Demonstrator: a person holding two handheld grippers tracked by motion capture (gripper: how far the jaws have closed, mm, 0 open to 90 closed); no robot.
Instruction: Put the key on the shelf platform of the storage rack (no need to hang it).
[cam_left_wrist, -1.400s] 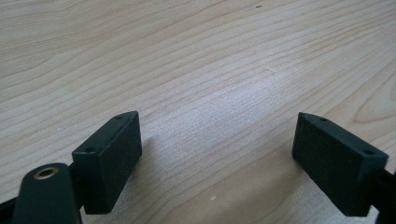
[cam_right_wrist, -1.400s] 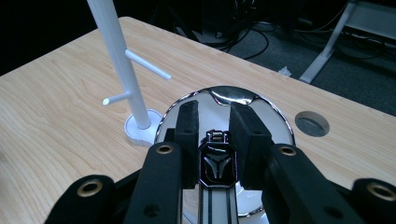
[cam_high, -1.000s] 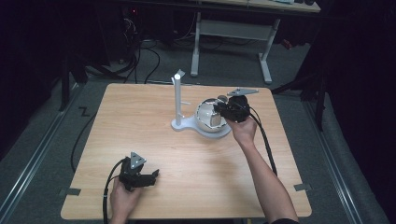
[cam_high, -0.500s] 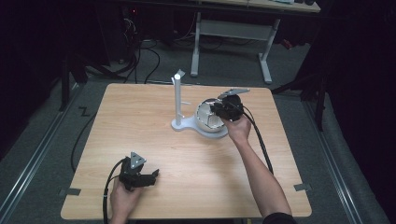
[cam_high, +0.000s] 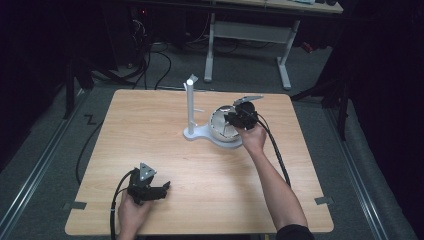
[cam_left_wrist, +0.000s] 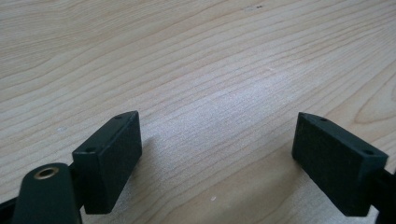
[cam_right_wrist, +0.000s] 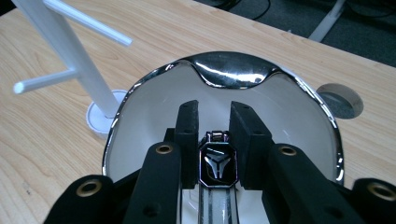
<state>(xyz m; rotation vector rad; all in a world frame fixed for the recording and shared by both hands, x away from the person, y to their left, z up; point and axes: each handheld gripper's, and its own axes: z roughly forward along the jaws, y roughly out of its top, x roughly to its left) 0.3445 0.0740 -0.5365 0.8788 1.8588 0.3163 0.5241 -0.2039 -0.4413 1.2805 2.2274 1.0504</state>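
Observation:
A white stand (cam_high: 190, 107) with thin pegs rises from a flat base near the table's far middle. A white bowl with a chrome rim (cam_high: 220, 127) sits on that base, to the stand's right. My right gripper (cam_high: 235, 120) reaches into the bowl from the right. In the right gripper view it (cam_right_wrist: 212, 109) is shut on a watch (cam_right_wrist: 218, 165) with a dark eight-sided face and a metal band, held over the bowl (cam_right_wrist: 233, 70); the stand (cam_right_wrist: 70, 51) rises at the left. My left gripper (cam_high: 162, 190) rests low at the table's front left, open (cam_left_wrist: 217, 135) over bare wood.
The wooden table (cam_high: 165, 135) has a round cable hole (cam_right_wrist: 338, 100) just beyond the bowl. A white-legged desk (cam_high: 245, 30) and floor cables lie behind the table. Each gripper trails a black cable toward the front edge.
My right gripper has shifted a little to the left, farther over the bowl, with the watch in it. The left gripper has stayed put.

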